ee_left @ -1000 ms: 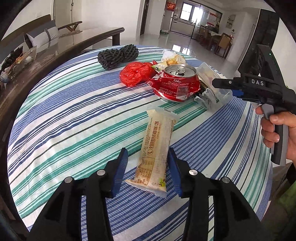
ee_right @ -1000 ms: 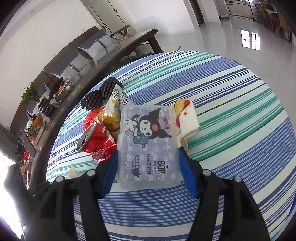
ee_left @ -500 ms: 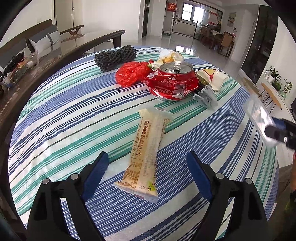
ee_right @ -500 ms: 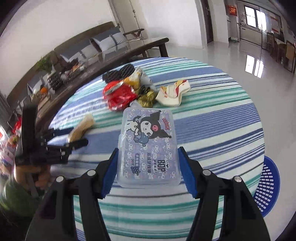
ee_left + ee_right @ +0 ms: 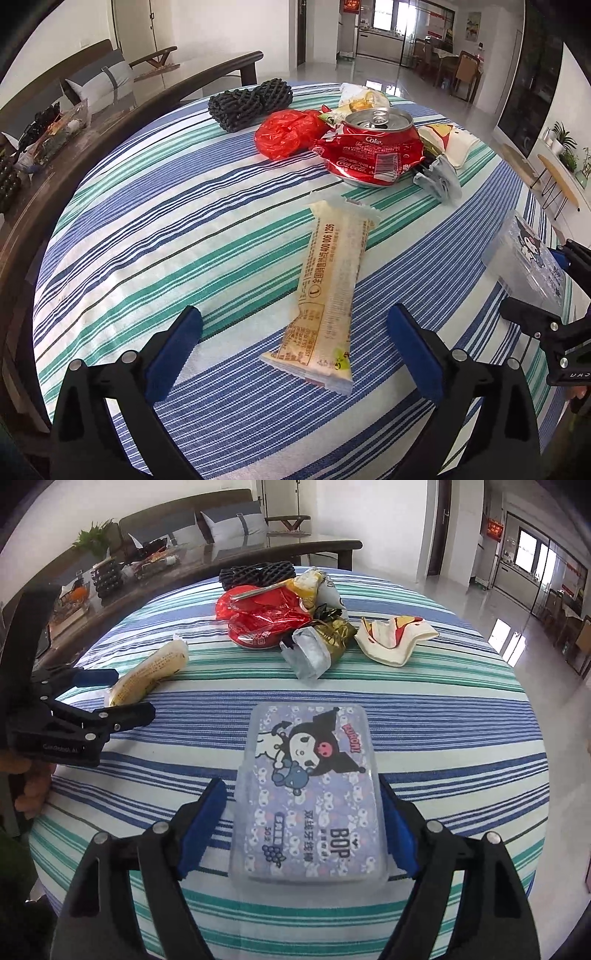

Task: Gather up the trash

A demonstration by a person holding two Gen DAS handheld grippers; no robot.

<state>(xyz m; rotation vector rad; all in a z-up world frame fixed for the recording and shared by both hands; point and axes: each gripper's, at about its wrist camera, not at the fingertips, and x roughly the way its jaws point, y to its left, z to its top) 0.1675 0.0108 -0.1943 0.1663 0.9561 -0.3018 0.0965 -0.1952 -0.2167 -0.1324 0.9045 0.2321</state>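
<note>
1. Left gripper (image 5: 293, 341): jaws just opened wide, straddling the yellow wrapper (image 5: 330, 293) without touching; it lies left of the box.
2. Right gripper (image 5: 304, 821): jaws just opened further; left pad clear of the plastic box (image 5: 308, 794) between them on the striped surface (image 5: 443, 716).

I'm looking into a home's living and dining area: a round bench under a striped cloth (image 5: 155, 229), a wooden sofa with grey cushions (image 5: 221, 524), a glossy tiled floor (image 5: 517, 602), dining chairs (image 5: 465, 74) and potted plants (image 5: 565, 147) beyond
</note>
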